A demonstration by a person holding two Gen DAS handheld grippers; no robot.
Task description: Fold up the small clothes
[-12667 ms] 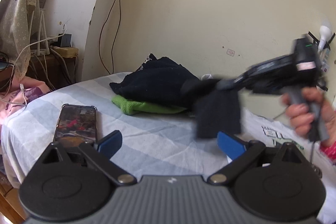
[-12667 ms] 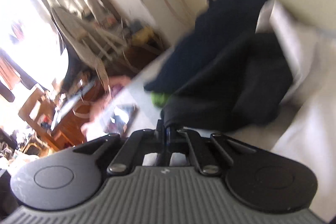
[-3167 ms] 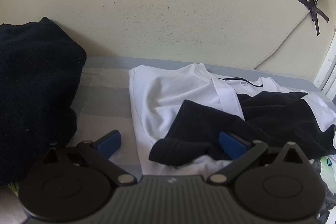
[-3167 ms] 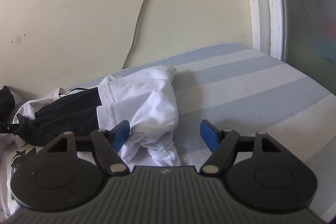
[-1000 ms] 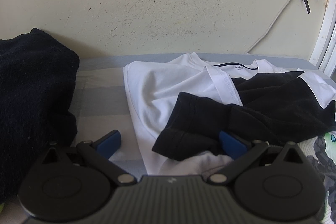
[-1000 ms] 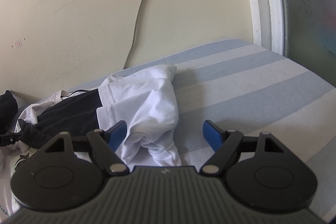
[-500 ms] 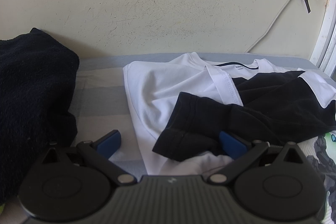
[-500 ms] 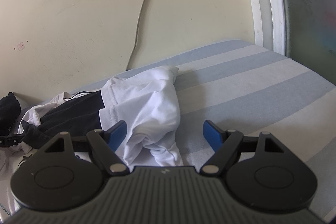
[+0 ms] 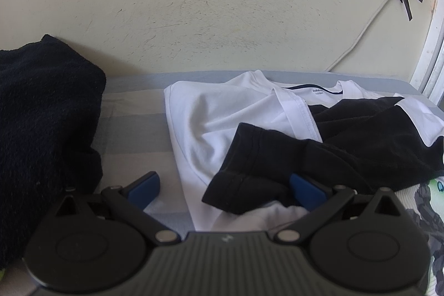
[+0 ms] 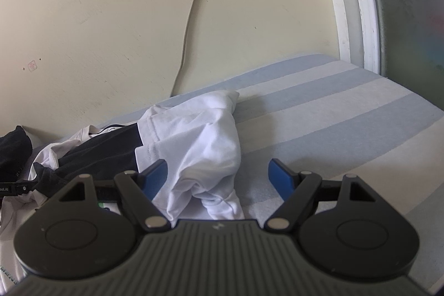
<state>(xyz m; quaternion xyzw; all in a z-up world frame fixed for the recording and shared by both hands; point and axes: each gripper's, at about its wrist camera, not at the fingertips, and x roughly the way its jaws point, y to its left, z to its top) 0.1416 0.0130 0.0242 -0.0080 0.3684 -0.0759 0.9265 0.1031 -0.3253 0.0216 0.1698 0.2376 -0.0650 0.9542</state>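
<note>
Striped bed point(image 10: 347, 113) against wall, clothes heaped mid-bed. Dark pile point(image 9: 41, 118) lies left, apart from the work. White shirt point(image 9: 211, 118) spread collar-to-wall, bunched on its right side point(image 10: 199, 146). Black garment point(image 9: 319, 146) draped over the shirt, its cuff toward the left claw point(image 9: 223, 189). Left claw released, pads wide, right pad tucked at the black cuff. Right claw point(image 10: 219, 176) released, straddling the white bunch, not pinching. Likely step: clear black piece, flatten shirt. Do well: pinch the cuff only, one layer, lift clear, then pull white corners taut.
</note>
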